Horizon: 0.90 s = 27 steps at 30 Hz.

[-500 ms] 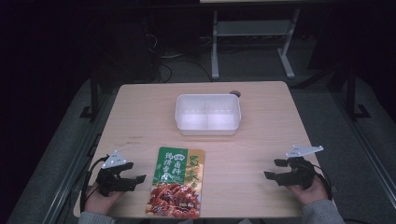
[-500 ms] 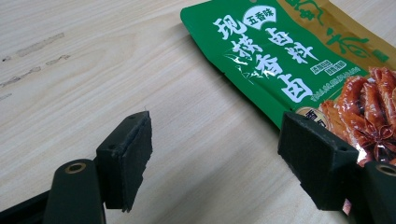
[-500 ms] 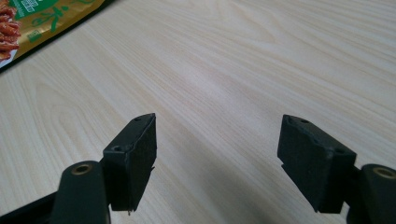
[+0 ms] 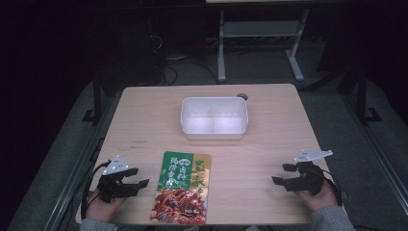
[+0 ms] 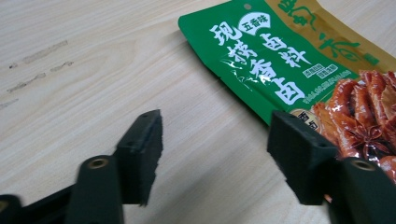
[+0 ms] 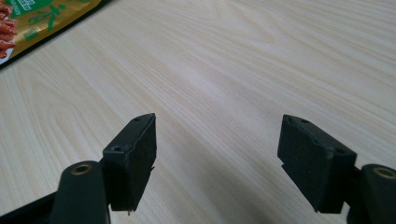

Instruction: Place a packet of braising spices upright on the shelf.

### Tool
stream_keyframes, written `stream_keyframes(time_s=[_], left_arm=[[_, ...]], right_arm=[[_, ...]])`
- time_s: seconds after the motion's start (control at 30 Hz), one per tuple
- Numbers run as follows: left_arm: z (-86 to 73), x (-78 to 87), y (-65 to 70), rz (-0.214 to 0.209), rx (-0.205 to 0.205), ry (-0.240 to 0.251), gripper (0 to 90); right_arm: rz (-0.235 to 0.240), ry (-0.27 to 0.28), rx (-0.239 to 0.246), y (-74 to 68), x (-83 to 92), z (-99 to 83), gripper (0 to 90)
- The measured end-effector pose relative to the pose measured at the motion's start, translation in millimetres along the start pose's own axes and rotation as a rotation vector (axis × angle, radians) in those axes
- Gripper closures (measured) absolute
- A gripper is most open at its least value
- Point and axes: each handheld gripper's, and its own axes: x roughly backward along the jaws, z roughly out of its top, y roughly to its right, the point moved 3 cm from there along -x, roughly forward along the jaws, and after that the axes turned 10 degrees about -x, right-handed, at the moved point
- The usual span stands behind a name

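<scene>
A green and gold food packet (image 4: 182,186) printed with red spiced meat lies flat near the table's front edge, left of centre. My left gripper (image 4: 133,178) rests on the table just left of it, open, jaws pointing toward the packet (image 5: 289,70) with nothing between them. My right gripper (image 4: 283,174) sits at the front right, open over bare wood, pointing left. In the right gripper view (image 6: 217,140) a corner of the packet (image 6: 42,18) shows at the top left. A white two-compartment plastic tray (image 4: 214,118) stands empty at mid-table.
The light wooden table (image 4: 269,149) has a small dark round object (image 4: 242,96) at its back edge behind the tray. A metal frame (image 4: 257,38) and cables stand on the dark floor beyond.
</scene>
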Motion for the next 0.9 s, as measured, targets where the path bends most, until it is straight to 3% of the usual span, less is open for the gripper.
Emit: stream_keyframes(time_s=[0.3, 0.7, 0.9], left_arm=[[7.2, 5.8, 8.8, -0.025, -0.028, 0.035, 55.6], [13.2, 6.5, 18.2, -0.067, -0.069, 0.043, 71.4], [15.1, 5.7, 22.2, -0.088, -0.078, 0.041, 74.8]], right_arm=[[0.000, -0.005, -0.004, -0.7, -1.1, 0.7, 27.7], [0.001, -0.007, -0.003, -1.5, -2.1, 1.5, 27.7], [0.002, -0.007, -0.001, -1.9, -2.3, 1.7, 27.7]])
